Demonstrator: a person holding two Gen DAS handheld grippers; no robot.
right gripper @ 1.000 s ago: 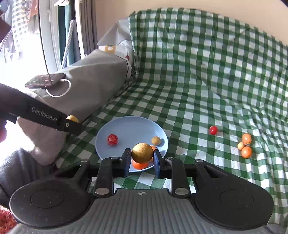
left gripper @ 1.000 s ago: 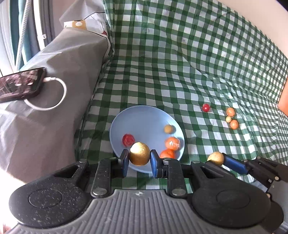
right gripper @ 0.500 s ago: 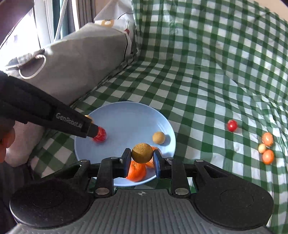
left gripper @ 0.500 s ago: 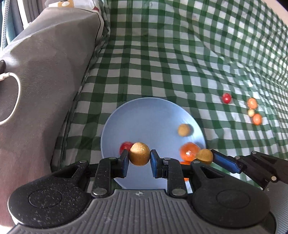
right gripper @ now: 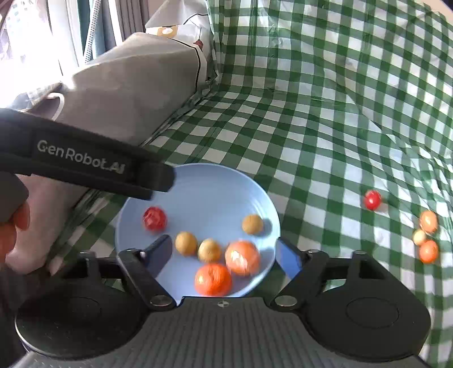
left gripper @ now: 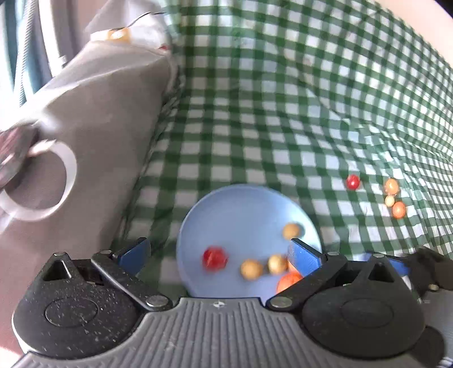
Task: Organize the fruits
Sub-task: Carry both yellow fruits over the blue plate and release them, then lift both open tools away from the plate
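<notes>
A light blue plate (left gripper: 243, 209) (right gripper: 206, 184) lies on the green checked cloth (left gripper: 283, 113). It holds a red fruit (right gripper: 154, 218), three yellow-brown fruits such as one (right gripper: 186, 243), and two oranges (right gripper: 242, 257). My left gripper (left gripper: 220, 252) hangs over the plate's near side. Its jaws are opening and nothing is gripped between them. My right gripper (right gripper: 223, 250) is over the plate too, its jaws opening, with the fruits lying loose below them. A red fruit (right gripper: 372, 199) and three small orange and yellow ones (right gripper: 428, 251) lie on the cloth to the right.
A grey cushion (left gripper: 99, 127) rises left of the plate, with a phone and a white cable loop (left gripper: 42, 181) on it. A white paper bag (right gripper: 175, 25) stands behind it. The left gripper's black body (right gripper: 85, 164) and a person's hand (right gripper: 14, 226) cross the right wrist view.
Both grippers have let go of their yellow-brown fruits, which now lie in the plate. Both pairs of jaws went from shut to wide apart.
</notes>
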